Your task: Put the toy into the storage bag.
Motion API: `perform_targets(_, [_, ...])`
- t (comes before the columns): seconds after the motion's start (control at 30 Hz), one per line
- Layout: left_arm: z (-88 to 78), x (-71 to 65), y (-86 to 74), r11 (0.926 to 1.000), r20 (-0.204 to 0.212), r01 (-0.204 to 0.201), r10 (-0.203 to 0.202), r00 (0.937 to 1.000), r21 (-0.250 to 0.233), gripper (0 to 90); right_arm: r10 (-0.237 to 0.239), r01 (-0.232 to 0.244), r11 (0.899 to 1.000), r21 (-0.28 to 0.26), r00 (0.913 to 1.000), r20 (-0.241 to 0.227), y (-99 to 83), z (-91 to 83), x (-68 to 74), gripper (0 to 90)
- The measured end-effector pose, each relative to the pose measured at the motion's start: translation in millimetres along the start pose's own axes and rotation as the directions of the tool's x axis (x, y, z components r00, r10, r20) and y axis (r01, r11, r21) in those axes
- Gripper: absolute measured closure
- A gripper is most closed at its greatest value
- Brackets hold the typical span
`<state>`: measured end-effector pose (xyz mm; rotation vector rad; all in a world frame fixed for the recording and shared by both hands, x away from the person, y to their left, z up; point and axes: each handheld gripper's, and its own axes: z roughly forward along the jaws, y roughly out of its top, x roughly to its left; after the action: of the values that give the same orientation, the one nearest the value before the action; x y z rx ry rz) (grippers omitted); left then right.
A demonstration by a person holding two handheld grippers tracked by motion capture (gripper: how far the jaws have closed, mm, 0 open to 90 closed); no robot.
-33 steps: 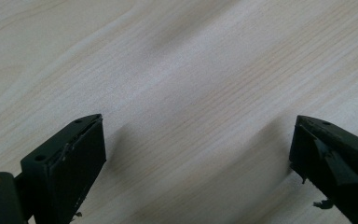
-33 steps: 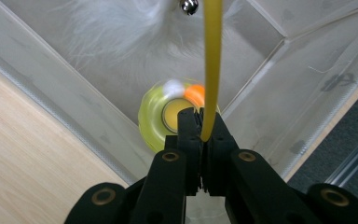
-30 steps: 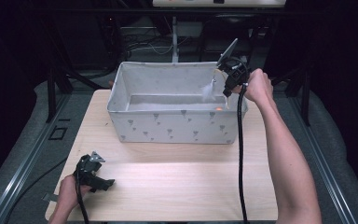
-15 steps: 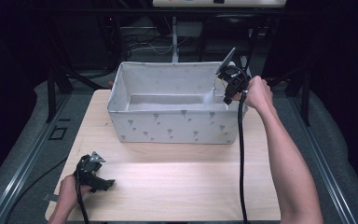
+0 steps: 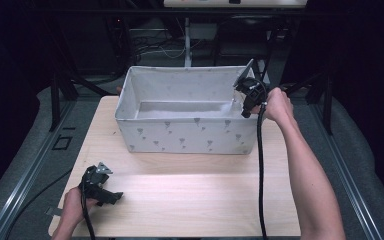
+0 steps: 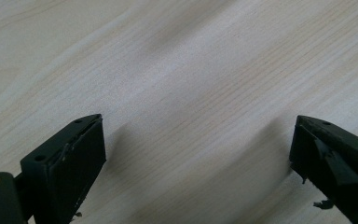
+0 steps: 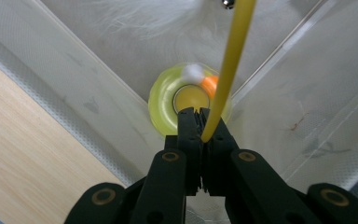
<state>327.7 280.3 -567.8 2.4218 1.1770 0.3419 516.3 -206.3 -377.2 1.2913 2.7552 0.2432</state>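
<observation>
A grey fabric box (image 5: 190,137) with small printed marks stands at the back of the wooden table (image 5: 195,195). My right gripper (image 5: 245,111) points down into the box's right end. In the right gripper view its jaws (image 7: 199,114) are shut on a thin yellow rod (image 7: 230,56) that runs up out of the frame. Below it, in the box's corner (image 7: 121,70), lies a round yellow-green disc (image 7: 165,105) with a white ball (image 7: 193,72) and an orange bit (image 7: 210,85) on it. My left gripper (image 5: 111,196) rests at the table's front left, open over bare wood (image 6: 198,154).
The box's walls (image 7: 307,116) close in around the right gripper. A black cable (image 5: 260,170) trails from the right gripper along the forearm. Dark stands and cables stand behind the table. Bare wood stretches between the box and the front edge.
My right gripper has sunk a little toward the box's right end with the rod in its jaws. The left gripper has not moved.
</observation>
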Motion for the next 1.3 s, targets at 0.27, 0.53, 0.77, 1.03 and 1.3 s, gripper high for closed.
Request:
perform_targets(0.27, [0.0, -0.1, 0.0, 1.0, 0.003, -0.001, 0.001, 1.0, -0.002, 3.5, 0.004, -0.003, 1.0, 0.02, 0.9998, -0.02, -1.5, 6.0, -3.5, 87.8])
perform_targets(0.53, [0.0, -0.3, 0.0, 1.0, 0.003, 0.0, 0.0, 1.0, -0.001, 3.6, 0.01, -0.01, 1.0, 0.028, 0.9998, -0.017, -2.6, 7.5, -4.5, 87.7])
perform_targets(0.77, [0.5, -0.6, 0.0, 1.0, 0.001, -0.001, 0.001, 1.0, 0.0, 3.5, 0.013, -0.013, 1.0, -0.028, 0.9998, -0.013, -2.7, -5.6, -0.1, 84.2])
perform_targets(1.03, [0.1, -0.3, 0.0, 1.0, 0.004, 0.0, 0.0, 1.0, -0.001, 3.6, 0.007, -0.006, 0.992, -0.123, 1.0, 0.004, -3.0, -34.9, 5.7, 75.8])
perform_targets(1.3, [0.2, -0.6, 0.1, 1.0, 0.003, 0.001, -0.001, 1.0, -0.002, 3.5, 0.018, -0.013, 0.979, -0.204, 0.9996, 0.023, -8.2, -65.8, 19.0, 51.6])
